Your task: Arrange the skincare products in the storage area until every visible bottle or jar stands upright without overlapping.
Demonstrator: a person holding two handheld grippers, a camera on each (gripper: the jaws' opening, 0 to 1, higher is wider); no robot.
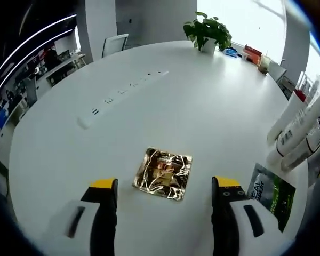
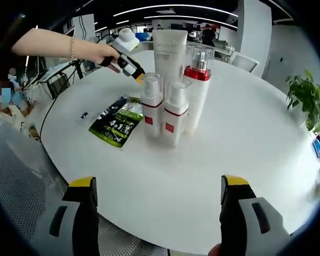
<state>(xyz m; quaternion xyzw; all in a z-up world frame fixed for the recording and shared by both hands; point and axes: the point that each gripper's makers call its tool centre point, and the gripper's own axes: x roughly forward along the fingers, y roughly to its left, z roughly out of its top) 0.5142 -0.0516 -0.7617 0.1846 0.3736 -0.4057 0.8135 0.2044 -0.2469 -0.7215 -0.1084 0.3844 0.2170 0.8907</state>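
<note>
On the round white table (image 2: 245, 154) a cluster of skincare products stands upright: a tall white tube (image 2: 169, 50) at the back, a clear-capped bottle with a red collar (image 2: 197, 90) just beside it, and two smaller white pump bottles (image 2: 152, 104) (image 2: 176, 112) in front, packed close and seemingly touching. A green-and-black sachet (image 2: 117, 121) lies flat just beside the cluster, on its side nearest the person's bare arm, and a gold foil sachet (image 1: 163, 173) lies flat well apart from the cluster, straight ahead of the left gripper (image 1: 165, 192). The left gripper's jaws stand wide apart, holding nothing; in the right gripper view it hovers above the table behind the cluster. The right gripper (image 2: 159, 197) hangs near the table's edge, well short of the cluster, its jaws likewise spread and empty. The bottles look largely arranged, so the step in hand seems to be dealing with the remaining flat sachets. The next move probably calls for lowering the left gripper over the foil sachet, pinching an edge of the thin packet off the smooth tabletop, and carrying it toward the cluster without knocking the crowded bottles.
</note>
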